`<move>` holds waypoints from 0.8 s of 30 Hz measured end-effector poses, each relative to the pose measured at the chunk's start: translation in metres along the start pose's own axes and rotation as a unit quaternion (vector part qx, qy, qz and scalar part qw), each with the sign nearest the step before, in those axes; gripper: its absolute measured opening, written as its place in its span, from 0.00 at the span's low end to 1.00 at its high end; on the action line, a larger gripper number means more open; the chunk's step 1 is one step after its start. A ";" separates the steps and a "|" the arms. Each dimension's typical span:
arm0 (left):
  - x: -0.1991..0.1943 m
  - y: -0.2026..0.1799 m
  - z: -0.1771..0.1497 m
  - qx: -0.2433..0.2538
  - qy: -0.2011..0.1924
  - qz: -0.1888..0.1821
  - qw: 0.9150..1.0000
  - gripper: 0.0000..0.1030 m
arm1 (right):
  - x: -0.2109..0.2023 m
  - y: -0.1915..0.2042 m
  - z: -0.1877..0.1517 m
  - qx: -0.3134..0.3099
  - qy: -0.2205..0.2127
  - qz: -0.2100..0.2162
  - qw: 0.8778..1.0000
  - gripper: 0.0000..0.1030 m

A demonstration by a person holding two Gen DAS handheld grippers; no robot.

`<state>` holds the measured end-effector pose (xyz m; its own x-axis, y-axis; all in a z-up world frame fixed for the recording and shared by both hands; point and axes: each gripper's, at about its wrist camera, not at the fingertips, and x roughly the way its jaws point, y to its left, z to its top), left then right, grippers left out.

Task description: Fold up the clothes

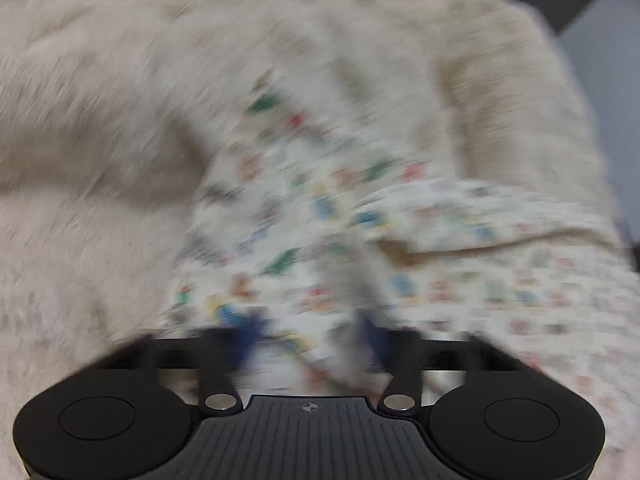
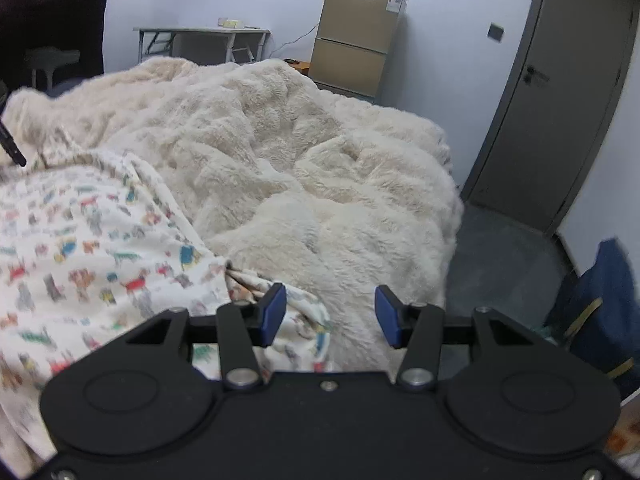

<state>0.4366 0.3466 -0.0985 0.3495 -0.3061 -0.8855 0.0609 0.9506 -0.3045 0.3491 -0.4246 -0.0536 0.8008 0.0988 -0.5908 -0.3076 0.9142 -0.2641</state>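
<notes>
A white garment printed with small coloured animals (image 2: 80, 256) lies on a cream fluffy blanket (image 2: 304, 168) on a bed. In the right wrist view my right gripper (image 2: 331, 316) is open, with a corner of the garment under its left blue pad (image 2: 274, 312) and the blanket below the gap. The left wrist view is blurred by motion. There my left gripper (image 1: 308, 340) is wide apart with the printed garment (image 1: 304, 216) bunched between and over its blue pads (image 1: 250, 340); no grip on it shows.
The bed's right edge drops to a dark floor (image 2: 504, 256). A grey door (image 2: 560, 92) stands at the right, a beige cabinet (image 2: 352, 36) and a grey table (image 2: 200, 40) at the far wall. A blue bag (image 2: 604, 300) sits beside the bed.
</notes>
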 end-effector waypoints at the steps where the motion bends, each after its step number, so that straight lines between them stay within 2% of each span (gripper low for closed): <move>1: 0.003 0.000 0.001 0.004 -0.001 0.009 1.000 0.08 | -0.002 0.000 -0.003 -0.006 0.001 -0.007 1.000 0.45; 4: -0.020 -0.008 0.015 0.046 -0.034 0.002 0.998 0.08 | -0.007 0.000 -0.013 -0.006 0.009 -0.015 1.000 0.45; 6: -0.041 -0.022 0.032 0.100 -0.066 0.024 0.993 0.07 | -0.007 -0.001 -0.016 -0.005 0.013 -0.015 1.000 0.45; 7: -0.049 -0.029 0.041 0.125 -0.084 0.044 0.988 0.07 | -0.006 -0.001 -0.017 -0.003 0.015 -0.015 1.000 0.45; 8: -0.055 -0.036 0.051 0.144 -0.110 0.086 0.980 0.09 | -0.004 -0.001 -0.017 0.001 0.017 -0.013 1.000 0.45; 9: -0.056 -0.043 0.061 0.155 -0.131 0.136 0.970 0.15 | -0.002 0.000 -0.016 0.003 0.016 -0.012 1.000 0.44; 10: -0.055 -0.046 0.066 0.153 -0.134 0.159 0.966 0.18 | -0.001 0.002 -0.014 0.006 0.014 -0.010 1.000 0.44; 12: -0.049 -0.046 0.073 0.134 -0.112 0.141 0.974 0.21 | -0.001 0.005 -0.012 0.006 0.007 -0.005 1.000 0.44; 14: -0.043 -0.041 0.074 0.113 -0.097 0.138 0.979 0.38 | -0.002 0.008 -0.011 0.006 0.001 0.000 1.000 0.44; 15: -0.041 -0.038 0.070 0.104 -0.097 0.151 0.978 0.55 | -0.003 0.010 -0.011 0.006 -0.002 0.003 1.000 0.44; 18: -0.036 -0.027 0.059 0.076 -0.096 0.192 0.974 0.61 | -0.005 0.013 -0.011 -0.003 0.003 0.004 1.000 0.45; 19: -0.037 -0.022 0.053 0.059 -0.096 0.191 0.975 0.69 | -0.007 0.014 -0.012 -0.004 0.005 0.002 1.000 0.45; 20: -0.046 -0.014 0.039 0.023 -0.100 0.153 0.983 0.74 | -0.009 0.014 -0.012 -0.006 0.006 0.000 1.000 0.45; 21: -0.051 -0.011 0.031 0.006 -0.106 0.141 0.984 0.82 | -0.013 0.013 -0.013 0.002 0.007 -0.002 1.000 0.47; 24: -0.070 0.001 -0.009 -0.067 -0.132 0.086 0.985 0.88 | -0.029 0.005 -0.020 0.053 0.009 -0.006 0.999 0.61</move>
<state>0.4037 0.3684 -0.0397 0.5751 -0.0991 -0.8121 -0.1393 0.9663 -0.2166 0.3139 -0.4307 -0.0531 0.7943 0.0821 -0.6020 -0.2422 0.9515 -0.1897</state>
